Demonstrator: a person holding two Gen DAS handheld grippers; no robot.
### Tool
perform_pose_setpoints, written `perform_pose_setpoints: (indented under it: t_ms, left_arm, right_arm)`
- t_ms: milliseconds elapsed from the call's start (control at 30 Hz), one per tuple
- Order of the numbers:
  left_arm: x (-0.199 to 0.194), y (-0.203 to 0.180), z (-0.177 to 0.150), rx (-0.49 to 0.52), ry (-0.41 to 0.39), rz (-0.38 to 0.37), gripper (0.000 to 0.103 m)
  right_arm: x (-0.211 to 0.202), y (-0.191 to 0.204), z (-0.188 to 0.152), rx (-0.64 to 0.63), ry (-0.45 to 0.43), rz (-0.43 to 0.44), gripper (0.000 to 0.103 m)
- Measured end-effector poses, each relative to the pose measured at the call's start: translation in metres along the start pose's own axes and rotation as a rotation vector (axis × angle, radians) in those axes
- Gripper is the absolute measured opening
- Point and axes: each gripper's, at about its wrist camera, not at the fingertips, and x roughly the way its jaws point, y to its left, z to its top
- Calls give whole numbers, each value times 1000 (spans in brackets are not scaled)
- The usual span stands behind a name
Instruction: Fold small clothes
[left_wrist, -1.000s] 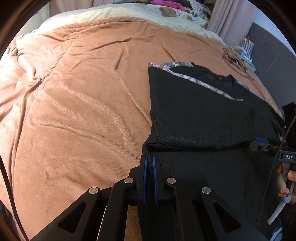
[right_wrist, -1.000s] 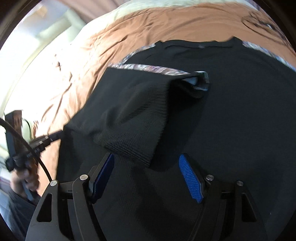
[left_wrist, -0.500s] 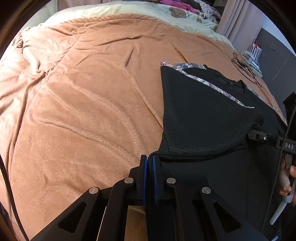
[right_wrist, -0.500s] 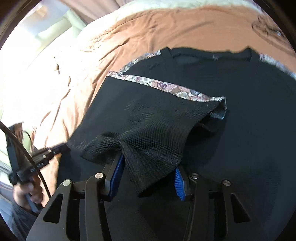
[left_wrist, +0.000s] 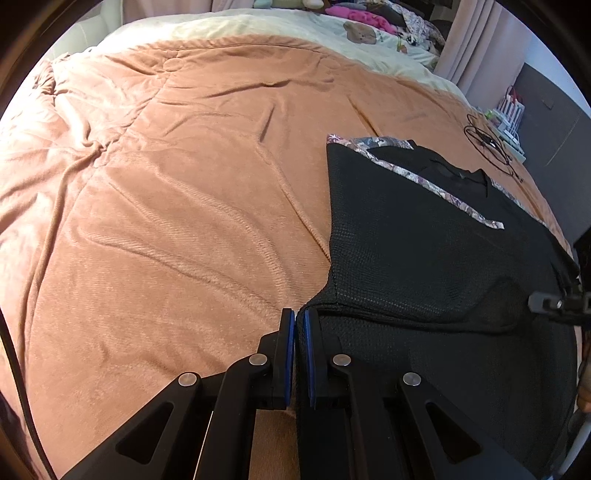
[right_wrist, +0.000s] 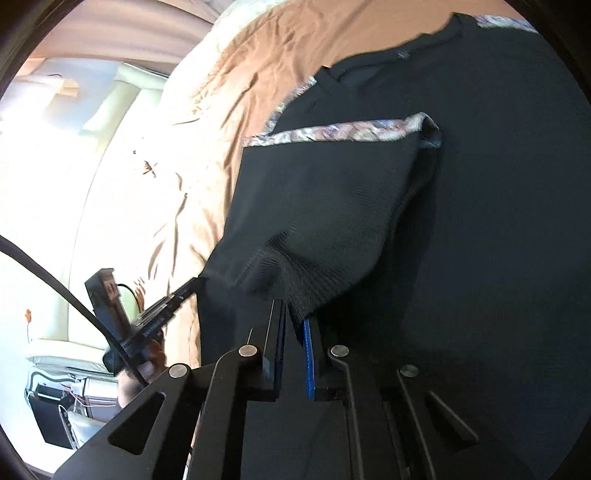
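The peach-brown blanket (left_wrist: 177, 206) covers the bed and carries everything. On it lies the black knit top (left_wrist: 436, 258), with a floral trim (left_wrist: 443, 188) along the sleeve edge; one side panel is already turned over onto the body.

The left gripper (left_wrist: 299, 325) is clenched on the corner of the fabric at the lower fold. The right gripper (right_wrist: 291, 317) has just been closing and now pinches a bunched ridge of the folded panel between its blue pads.

I think the main risk is in this right grasp: the cloth is gathered there, not flat, so a pull may drag a crease into the fold or catch the lower layer as well. If the two grippers move unevenly, the panel can twist and the trim edge will lie crooked. The soft blanket may also slide under the top and spoil the alignment.
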Motion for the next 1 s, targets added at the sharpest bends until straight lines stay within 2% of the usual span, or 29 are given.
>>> perform_pose_setpoints:
  t_ms: [33,100,200,333,367,467,567,633,667,700,767,800,933,1000]
  left_arm:
    - [-3,-1,0,4,4,12,6]
    - [-9,-2,0,14,5,21,6]
    - [-24,-4,3,14,-31,7,6]
    - [-26,-14,10,14,-47,-5,6]
    - [-24,-18,10,20,-46,-5,6]
    - [-10,-33,11,37,-37,-28,6]
    - [6,-45,10,47,-26,-48,6]
    - [16,-49,9,48,-23,-54,6]
    - [19,-50,8,47,-21,-55,6]
    - [23,-50,7,47,-14,-55,6]
    - [29,-49,5,51,3,-48,6]
    - [34,-47,3,57,24,-39,6]
    - [34,-46,-1,70,44,-30,6]
    - [30,-46,-1,67,48,-27,6]
  right_arm:
    - [-2,-2,-2,-14,-9,-91,6]
    - [-8,-8,-5,-30,-22,-171,6]
    - [-20,-6,-6,-65,-51,-187,6]
    - [-26,13,-6,-125,-75,-171,10]
    - [-23,20,-9,-143,-78,-173,16]
    - [-14,34,-12,-198,-98,-163,53]
    - [0,41,-13,-235,-114,-147,54]
    - [18,39,-14,-244,-111,-173,54]
    - [23,36,-15,-243,-111,-191,51]
    - [32,33,-17,-238,-100,-211,40]
    - [47,26,-23,-232,-61,-239,34]
    - [46,28,-28,-252,-70,-239,34]
    - [39,38,-41,-300,-3,-264,34]
    - [29,40,-40,-316,-14,-302,34]
